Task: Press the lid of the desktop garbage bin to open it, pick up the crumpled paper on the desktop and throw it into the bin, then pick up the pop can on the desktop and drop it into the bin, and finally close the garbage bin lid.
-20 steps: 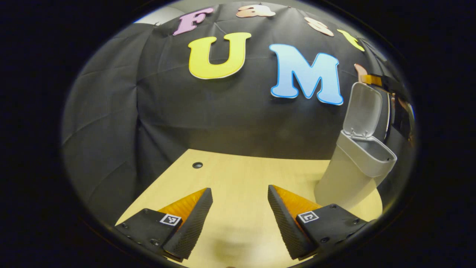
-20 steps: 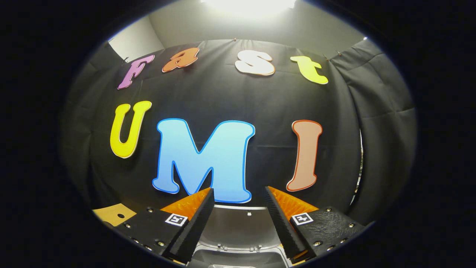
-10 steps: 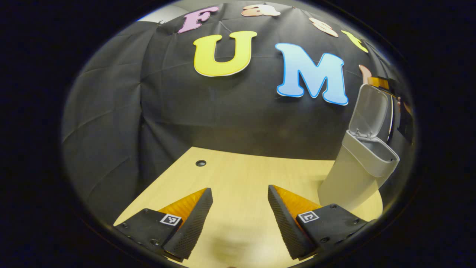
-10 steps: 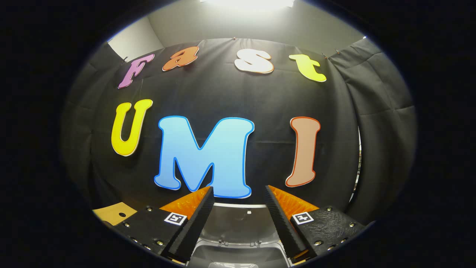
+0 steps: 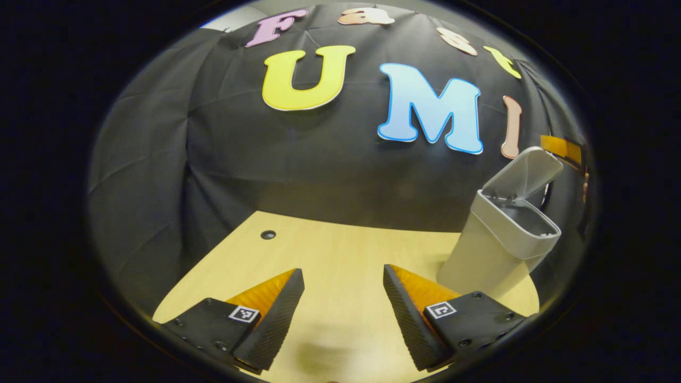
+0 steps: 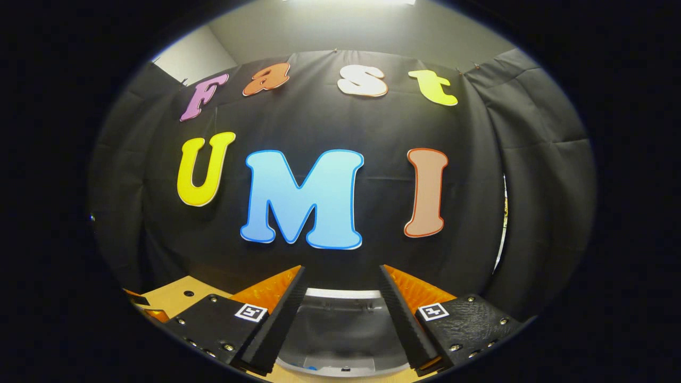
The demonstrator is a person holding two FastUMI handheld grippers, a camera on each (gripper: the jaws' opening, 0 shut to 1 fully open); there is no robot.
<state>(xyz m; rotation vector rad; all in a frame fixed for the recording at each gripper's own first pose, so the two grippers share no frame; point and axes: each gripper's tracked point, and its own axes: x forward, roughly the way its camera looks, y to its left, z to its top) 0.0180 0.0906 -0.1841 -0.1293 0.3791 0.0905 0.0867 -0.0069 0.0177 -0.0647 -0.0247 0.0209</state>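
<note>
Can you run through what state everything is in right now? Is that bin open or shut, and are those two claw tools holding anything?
garbage bin: upright on the table.
lid: partly open, tilted over the bin's mouth.
left gripper: jaws apart, nothing held, above the table.
right gripper: jaws apart, nothing held, over the lid.

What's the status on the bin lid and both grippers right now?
Left gripper open, empty, over the desktop. Right gripper open, empty, above the bin lid. Lid half down, bin not shut. Nothing blocking.
</note>
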